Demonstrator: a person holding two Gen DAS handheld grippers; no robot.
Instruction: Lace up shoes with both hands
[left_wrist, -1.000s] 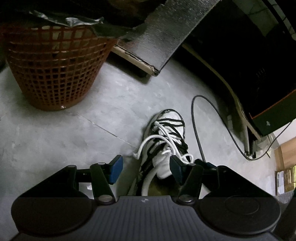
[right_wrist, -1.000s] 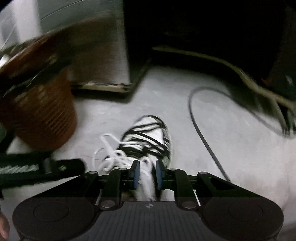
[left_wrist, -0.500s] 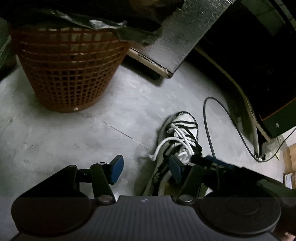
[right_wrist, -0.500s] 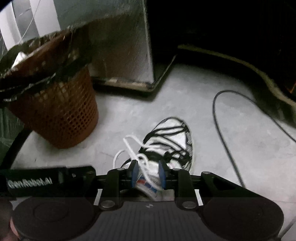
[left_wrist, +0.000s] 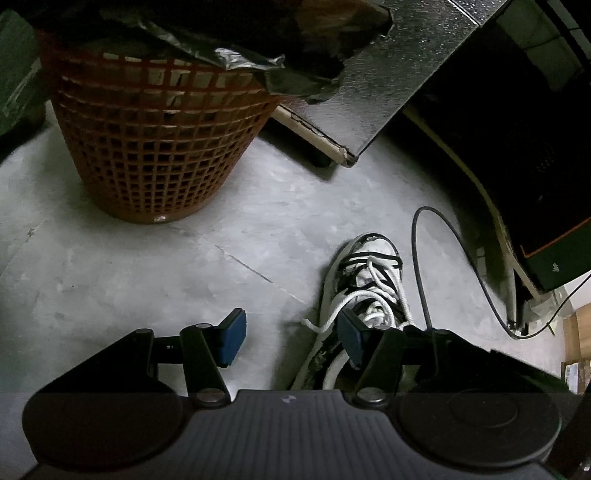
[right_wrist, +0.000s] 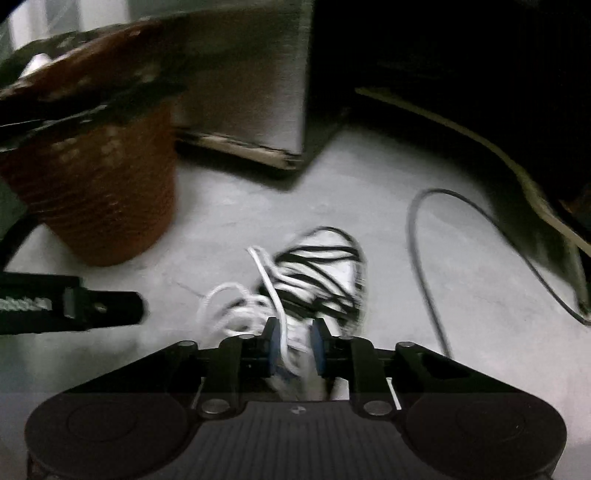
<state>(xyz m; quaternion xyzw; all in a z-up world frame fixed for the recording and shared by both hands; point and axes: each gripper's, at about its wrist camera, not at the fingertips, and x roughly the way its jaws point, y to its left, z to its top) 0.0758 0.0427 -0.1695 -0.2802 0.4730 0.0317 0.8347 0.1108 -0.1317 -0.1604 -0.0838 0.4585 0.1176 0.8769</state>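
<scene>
Right wrist view: the jaws of the right gripper (right_wrist: 294, 345) have just been closing around a white lace (right_wrist: 275, 295) above the shoe (right_wrist: 325, 273) on the floor (right_wrist: 369, 192), a gap still seen beside the strand. The left gripper (left_wrist: 291, 341) is kept half open and empty left of the shoe, so the lace is judged nearly caught, not yet pulled

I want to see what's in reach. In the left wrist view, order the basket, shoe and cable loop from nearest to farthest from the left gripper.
From the left gripper:
1. Shoe, just right of it.
2. Cable loop, beyond the shoe, right.
3. Basket, far left.
</scene>
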